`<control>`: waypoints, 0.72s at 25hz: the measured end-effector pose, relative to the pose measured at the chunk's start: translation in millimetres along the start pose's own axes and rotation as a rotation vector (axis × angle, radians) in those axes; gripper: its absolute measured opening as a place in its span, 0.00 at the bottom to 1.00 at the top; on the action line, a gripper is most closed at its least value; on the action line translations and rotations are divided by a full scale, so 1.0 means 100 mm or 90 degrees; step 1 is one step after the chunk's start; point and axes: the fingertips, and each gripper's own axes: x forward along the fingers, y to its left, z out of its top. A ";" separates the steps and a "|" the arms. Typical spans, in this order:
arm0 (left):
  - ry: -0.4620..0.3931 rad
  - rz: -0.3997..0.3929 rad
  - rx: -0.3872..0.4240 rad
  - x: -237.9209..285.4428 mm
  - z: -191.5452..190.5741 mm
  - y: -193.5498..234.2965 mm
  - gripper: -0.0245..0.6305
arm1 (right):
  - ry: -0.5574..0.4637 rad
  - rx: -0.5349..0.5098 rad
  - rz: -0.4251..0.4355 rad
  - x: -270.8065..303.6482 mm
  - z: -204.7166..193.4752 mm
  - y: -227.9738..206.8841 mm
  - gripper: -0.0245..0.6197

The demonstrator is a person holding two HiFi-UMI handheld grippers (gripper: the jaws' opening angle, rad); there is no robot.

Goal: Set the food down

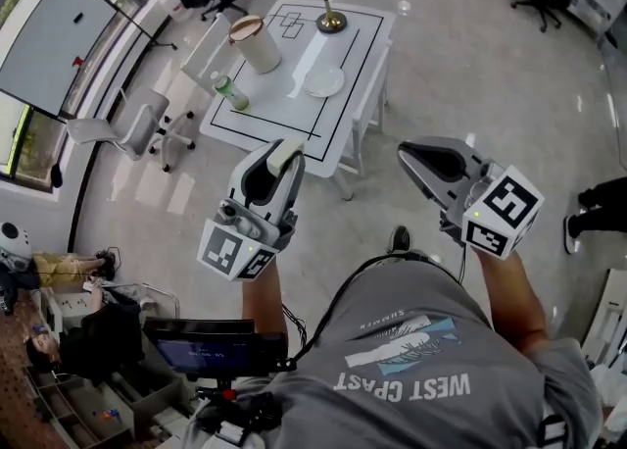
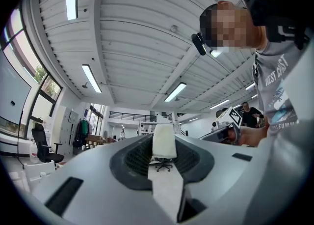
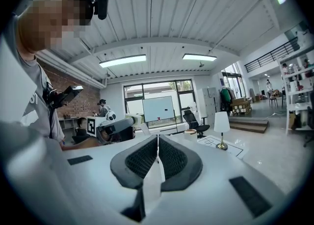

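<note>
Holding a pale cream slab of food (image 2: 164, 140) pinched between its jaws, the left hand-held gripper (image 1: 285, 157) hangs short of the white, black-lined worktop (image 1: 284, 106). The right hand-held gripper (image 3: 157, 145) is closed and empty. Letting go here would likely drop the food on the floor. What kind of food it is cannot be made out.

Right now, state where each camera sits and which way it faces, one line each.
Head view: on the person's head, looking steeply down at the table; shows the shirt, left gripper clamping the food, right gripper shut.
Left gripper view: rides the left gripper, aimed up at the ceiling; shirt at right.
Right gripper view: rides the right gripper, aimed level toward the windows; shirt at left.
Shared: each gripper view catches the other gripper; head and right gripper views both show the lamp.
</note>
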 end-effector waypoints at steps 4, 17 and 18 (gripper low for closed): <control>0.009 0.012 0.006 0.28 -0.07 0.10 0.20 | -0.007 0.000 0.015 0.06 0.07 -0.35 0.05; 0.041 0.067 0.017 1.13 -0.40 0.30 0.20 | -0.014 0.015 0.074 0.14 0.11 -1.35 0.05; 0.046 0.067 0.016 1.17 -0.43 0.30 0.20 | -0.013 0.020 0.076 0.15 0.09 -1.39 0.05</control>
